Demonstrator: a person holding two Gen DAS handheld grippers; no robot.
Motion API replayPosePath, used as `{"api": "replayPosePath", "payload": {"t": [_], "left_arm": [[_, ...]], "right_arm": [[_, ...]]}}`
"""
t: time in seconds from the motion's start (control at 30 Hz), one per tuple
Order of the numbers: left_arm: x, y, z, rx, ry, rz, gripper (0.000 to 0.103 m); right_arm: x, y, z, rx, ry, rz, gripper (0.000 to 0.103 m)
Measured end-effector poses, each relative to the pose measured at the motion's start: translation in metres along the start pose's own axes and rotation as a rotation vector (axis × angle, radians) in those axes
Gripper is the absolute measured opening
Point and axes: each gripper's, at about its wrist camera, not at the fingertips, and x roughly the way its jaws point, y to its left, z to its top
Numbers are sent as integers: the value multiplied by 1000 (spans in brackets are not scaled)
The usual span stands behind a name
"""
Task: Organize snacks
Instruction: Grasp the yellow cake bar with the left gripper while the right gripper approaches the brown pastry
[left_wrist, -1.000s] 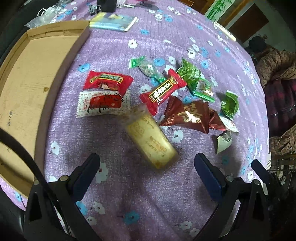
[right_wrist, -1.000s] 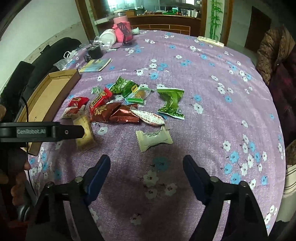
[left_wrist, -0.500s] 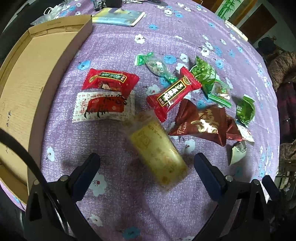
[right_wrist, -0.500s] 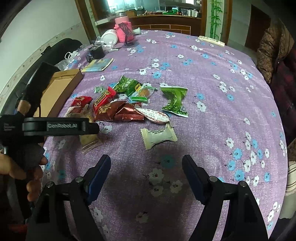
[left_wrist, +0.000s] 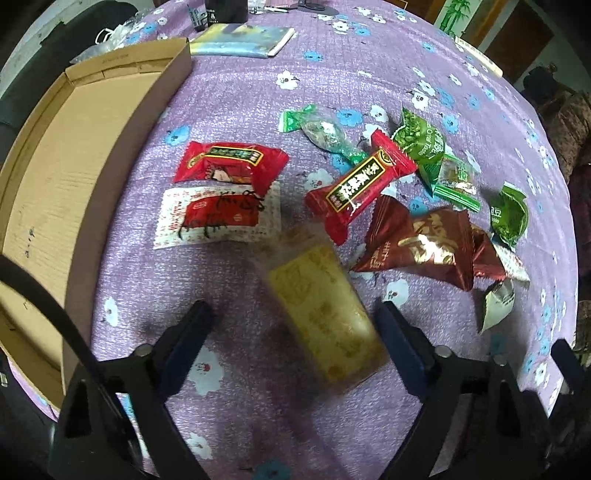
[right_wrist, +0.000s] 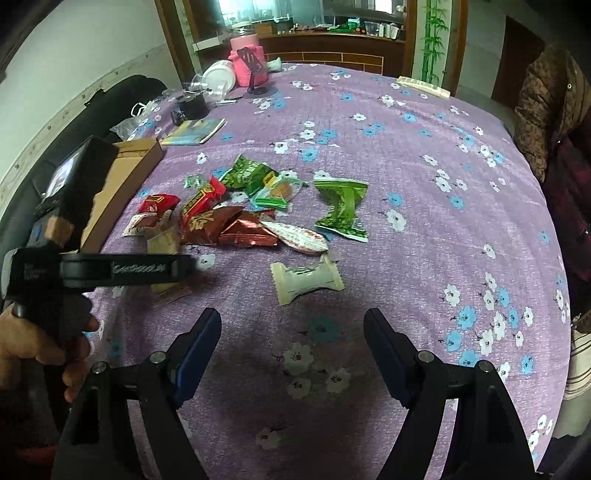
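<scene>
A yellow snack packet (left_wrist: 325, 314) lies on the purple flowered cloth (left_wrist: 240, 96), and my left gripper (left_wrist: 291, 326) hangs over it pointing steeply down. Its jaws are closing with the packet between them; the right pad sits near the packet's edge and the left pad stands clear, so nothing is gripped. Just beyond lie red packets (left_wrist: 231, 164), a red bar (left_wrist: 362, 184), a dark red pouch (left_wrist: 424, 247) and green packs (left_wrist: 417, 140). My right gripper (right_wrist: 291, 341) stands open over bare cloth, short of a white packet (right_wrist: 306, 282).
A shallow cardboard box (left_wrist: 55, 184) lies at the table's left edge, close to the red packets. A booklet (left_wrist: 240, 40), a pink knitted holder (right_wrist: 249, 70) and a white cup (right_wrist: 221, 75) stand at the far side. A person in a brown jacket (right_wrist: 546, 103) is at the right.
My left gripper has tipped down and come closer to the yellow packet, which now sits between narrower jaws. The right gripper has not moved.
</scene>
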Motion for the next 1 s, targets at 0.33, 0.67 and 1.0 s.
{"api": "replayPosePath", "payload": {"t": [0.33, 0.67, 1.0], "left_arm": [[-13, 40, -15, -8, -12, -48, 55], [-26, 65, -25, -15, 15, -108, 34], [-30, 78, -32, 30, 83, -135, 36]], "right_arm": [[18, -12, 7, 79, 60, 105, 57], [25, 13, 33, -25, 87, 283, 53], [54, 79, 90, -510, 171, 348, 53]]}}
